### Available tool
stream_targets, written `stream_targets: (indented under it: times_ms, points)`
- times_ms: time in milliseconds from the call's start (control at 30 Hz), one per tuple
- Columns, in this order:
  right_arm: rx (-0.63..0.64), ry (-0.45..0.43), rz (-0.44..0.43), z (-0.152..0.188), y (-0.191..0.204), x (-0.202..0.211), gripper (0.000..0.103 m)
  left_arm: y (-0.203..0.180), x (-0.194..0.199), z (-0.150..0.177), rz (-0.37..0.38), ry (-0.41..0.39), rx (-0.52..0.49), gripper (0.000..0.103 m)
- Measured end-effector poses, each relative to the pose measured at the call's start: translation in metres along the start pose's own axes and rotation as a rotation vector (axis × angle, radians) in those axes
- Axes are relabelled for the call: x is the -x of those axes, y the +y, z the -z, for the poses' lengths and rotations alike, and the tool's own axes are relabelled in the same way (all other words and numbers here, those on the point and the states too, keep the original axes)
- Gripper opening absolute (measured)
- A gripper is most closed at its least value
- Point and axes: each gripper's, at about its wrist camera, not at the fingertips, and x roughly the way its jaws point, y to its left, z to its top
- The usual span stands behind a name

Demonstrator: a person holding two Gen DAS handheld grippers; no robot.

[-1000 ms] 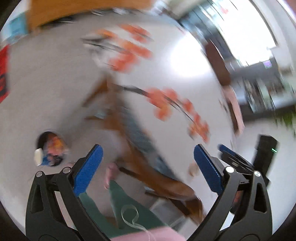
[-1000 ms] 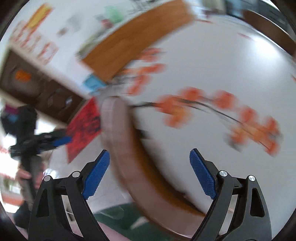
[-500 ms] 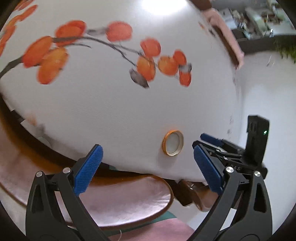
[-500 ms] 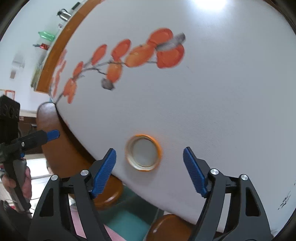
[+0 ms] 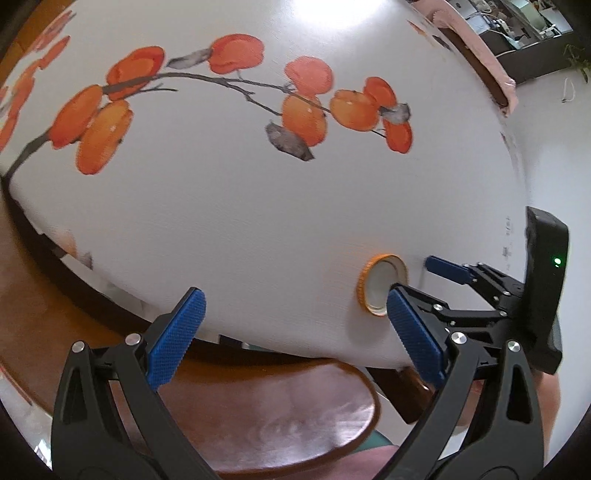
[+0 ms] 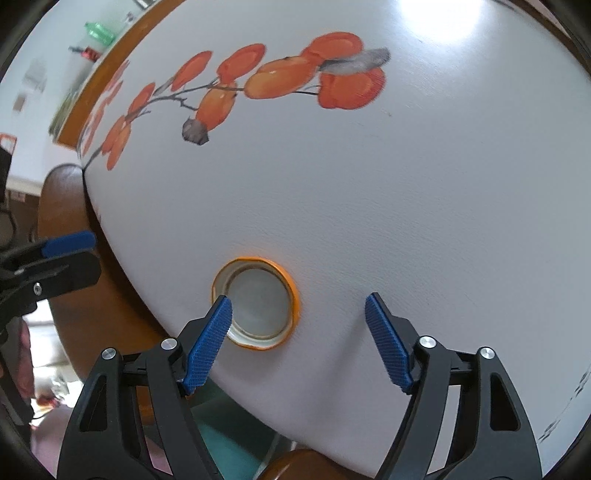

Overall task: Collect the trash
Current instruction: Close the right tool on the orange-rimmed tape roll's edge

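An orange-rimmed jar lid [image 6: 258, 301] lies upside down on the white table [image 6: 388, 206] near its front edge, its pale inside facing up. It also shows in the left wrist view [image 5: 380, 282]. My right gripper [image 6: 299, 338] is open and hovers just above the lid, which sits by its left fingertip [image 6: 212, 339]. My left gripper [image 5: 293, 334] is open and empty, over the table edge to the left of the lid. The right gripper also shows in the left wrist view [image 5: 448, 282], beside the lid.
The tabletop carries a printed branch of orange fruit [image 5: 303, 110]. Brown wooden chairs stand under the table edge [image 5: 288, 402] and at its left side [image 6: 62, 206]. A counter with bottles [image 6: 98, 35] lies far back left.
Both grippers swung from a blurred view of the room down to the table edge. The right gripper has closed in on the lid, which now looks larger between its fingers.
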Motion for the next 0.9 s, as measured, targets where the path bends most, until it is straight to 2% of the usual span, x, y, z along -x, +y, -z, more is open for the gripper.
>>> stream_targets:
  times_ms: [133, 300, 367, 467, 567, 633, 667, 900]
  points:
    - [0.027, -0.001, 0.041, 0.0, 0.005, -0.001, 0.072, 0.003, 0.0, 0.002, -0.015, -0.002, -0.004, 0.096]
    - [0.043, -0.012, 0.116, 0.001, 0.008, -0.001, 0.058, 0.006, -0.001, 0.003, -0.022, -0.002, 0.003, 0.096]
    - [0.045, -0.014, 0.16, 0.001, 0.012, -0.003, 0.046, 0.007, -0.002, 0.004, -0.022, 0.0, 0.001, 0.096]
    - [0.058, -0.022, 0.211, 0.003, 0.017, -0.004, 0.041, 0.008, -0.002, 0.005, -0.022, 0.0, -0.001, 0.096]
    - [0.043, -0.028, 0.201, 0.004, 0.02, -0.005, 0.033, 0.01, -0.004, 0.006, -0.015, 0.004, 0.005, 0.096]
    - [0.021, -0.022, 0.147, 0.004, 0.018, -0.004, 0.01, 0.012, -0.004, 0.007, -0.018, 0.005, 0.01, 0.096]
    - [0.001, -0.018, 0.136, 0.004, 0.016, -0.004, 0.006, 0.013, -0.004, 0.007, -0.015, 0.005, 0.011, 0.096]
    - [-0.045, -0.019, 0.067, 0.001, 0.005, 0.006, 0.005, 0.022, 0.004, 0.007, -0.001, -0.018, 0.031, 0.096]
